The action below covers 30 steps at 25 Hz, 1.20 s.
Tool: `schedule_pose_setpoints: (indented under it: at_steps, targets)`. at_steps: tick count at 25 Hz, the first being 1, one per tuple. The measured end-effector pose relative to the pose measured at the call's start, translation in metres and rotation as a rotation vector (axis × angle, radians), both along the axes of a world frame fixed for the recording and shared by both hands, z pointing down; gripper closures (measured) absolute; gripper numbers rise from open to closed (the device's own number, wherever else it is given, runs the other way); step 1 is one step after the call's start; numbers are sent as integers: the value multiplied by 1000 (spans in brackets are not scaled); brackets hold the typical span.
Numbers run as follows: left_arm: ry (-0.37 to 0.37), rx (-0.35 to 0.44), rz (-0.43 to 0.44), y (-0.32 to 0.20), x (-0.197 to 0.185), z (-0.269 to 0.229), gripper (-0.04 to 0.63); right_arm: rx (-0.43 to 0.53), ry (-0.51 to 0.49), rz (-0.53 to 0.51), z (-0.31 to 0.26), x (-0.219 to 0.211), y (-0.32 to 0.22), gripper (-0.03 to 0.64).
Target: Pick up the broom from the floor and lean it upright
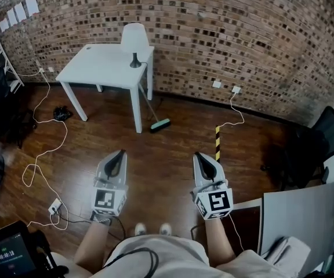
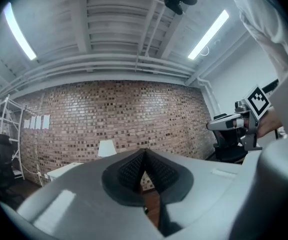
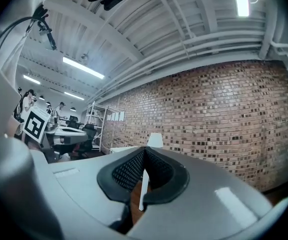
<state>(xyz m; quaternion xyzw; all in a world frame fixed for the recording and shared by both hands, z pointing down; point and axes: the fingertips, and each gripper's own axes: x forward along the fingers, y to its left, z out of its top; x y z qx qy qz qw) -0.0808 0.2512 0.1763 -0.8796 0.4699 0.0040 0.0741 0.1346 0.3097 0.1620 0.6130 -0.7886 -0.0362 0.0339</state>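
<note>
The broom (image 1: 155,117) leans against the front right side of the white table (image 1: 106,62). Its teal head (image 1: 160,124) rests on the wooden floor and its thin handle slants up to the table's edge. My left gripper (image 1: 116,157) and right gripper (image 1: 204,158) are held side by side, level, well short of the broom and pointing toward it. Both are shut with nothing in them. The pads of the left gripper (image 2: 144,156) and of the right gripper (image 3: 144,155) meet at the tips in their own views. The broom does not show in either gripper view.
A white lamp (image 1: 134,39) stands on the table before the brick wall (image 1: 242,33). White cables and a power strip (image 1: 55,206) lie on the floor at left. A yellow-black striped post (image 1: 217,142), a black chair (image 1: 329,132) and a grey desk (image 1: 300,213) are at right.
</note>
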Motion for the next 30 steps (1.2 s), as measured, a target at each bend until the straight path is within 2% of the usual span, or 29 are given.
schedule_pose_setpoints:
  at_steps: [10, 18, 30]
  targets:
    - [4, -18, 6, 1, -3, 8, 594, -3, 25, 40, -2, 0, -2, 606]
    - [-2, -1, 15, 8, -8, 7, 594, -1, 28, 38, 1, -13, 7, 606]
    - [5, -19, 5, 13, -16, 13, 594, -5, 25, 45, 4, -15, 13, 606]
